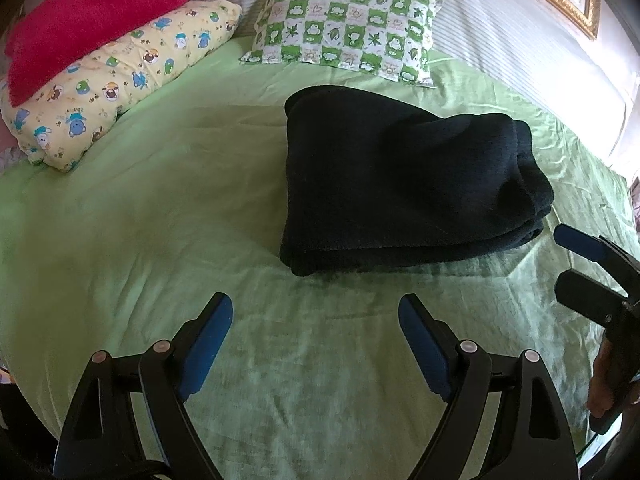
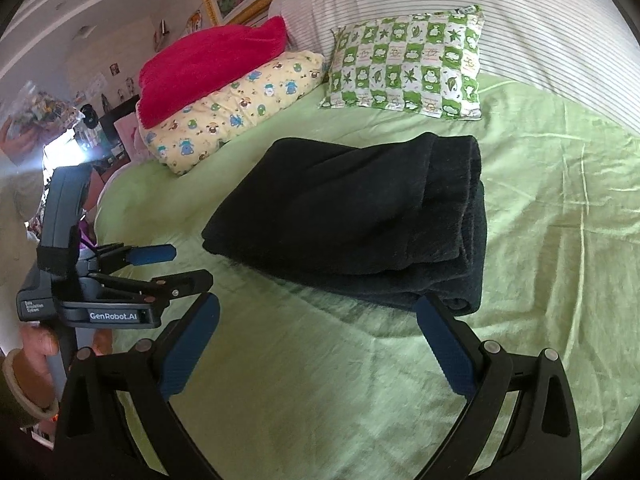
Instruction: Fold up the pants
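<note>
— Two grippers, how do they stand?
— Left gripper (image 1: 316,306) at the frame's bottom, jaws spread wide, nothing between them. Right gripper (image 2: 318,306) likewise spread and bare, over the green sheet (image 2: 540,200).
— And the pants?
— Dark pants (image 1: 396,184) lie folded in a stacked bundle at mid-frame, below the checked pillow (image 1: 348,24). Upper left, a red towel (image 1: 96,20) tops a yellow pillow (image 1: 120,88).
</note>
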Demonstrator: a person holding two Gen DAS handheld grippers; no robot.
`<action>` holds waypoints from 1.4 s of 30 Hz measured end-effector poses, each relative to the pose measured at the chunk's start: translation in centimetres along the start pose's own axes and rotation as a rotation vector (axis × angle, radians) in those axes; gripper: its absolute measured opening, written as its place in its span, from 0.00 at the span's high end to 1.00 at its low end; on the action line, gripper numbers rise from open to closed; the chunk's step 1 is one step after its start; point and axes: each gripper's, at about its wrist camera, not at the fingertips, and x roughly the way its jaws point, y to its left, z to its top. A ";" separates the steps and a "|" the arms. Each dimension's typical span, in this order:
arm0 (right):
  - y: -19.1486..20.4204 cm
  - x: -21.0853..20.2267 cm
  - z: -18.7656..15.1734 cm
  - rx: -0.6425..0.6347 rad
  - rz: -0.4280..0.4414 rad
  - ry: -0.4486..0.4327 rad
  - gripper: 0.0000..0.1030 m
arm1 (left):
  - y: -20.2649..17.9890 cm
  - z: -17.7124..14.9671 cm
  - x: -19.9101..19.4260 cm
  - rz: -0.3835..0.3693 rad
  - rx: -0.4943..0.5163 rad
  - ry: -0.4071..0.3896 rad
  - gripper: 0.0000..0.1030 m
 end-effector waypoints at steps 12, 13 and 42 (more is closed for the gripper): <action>-1.3 0.1 0.4 0.039 0.000 -0.018 0.04 | -0.3 0.5 0.9 -0.003 0.011 0.014 0.16; -1.3 0.1 0.4 0.041 0.000 -0.017 0.04 | -0.3 0.5 0.8 0.000 0.013 0.010 0.16; -1.9 0.7 1.6 0.080 0.006 -0.049 0.04 | -0.8 3.1 0.5 0.003 -0.006 -0.077 0.16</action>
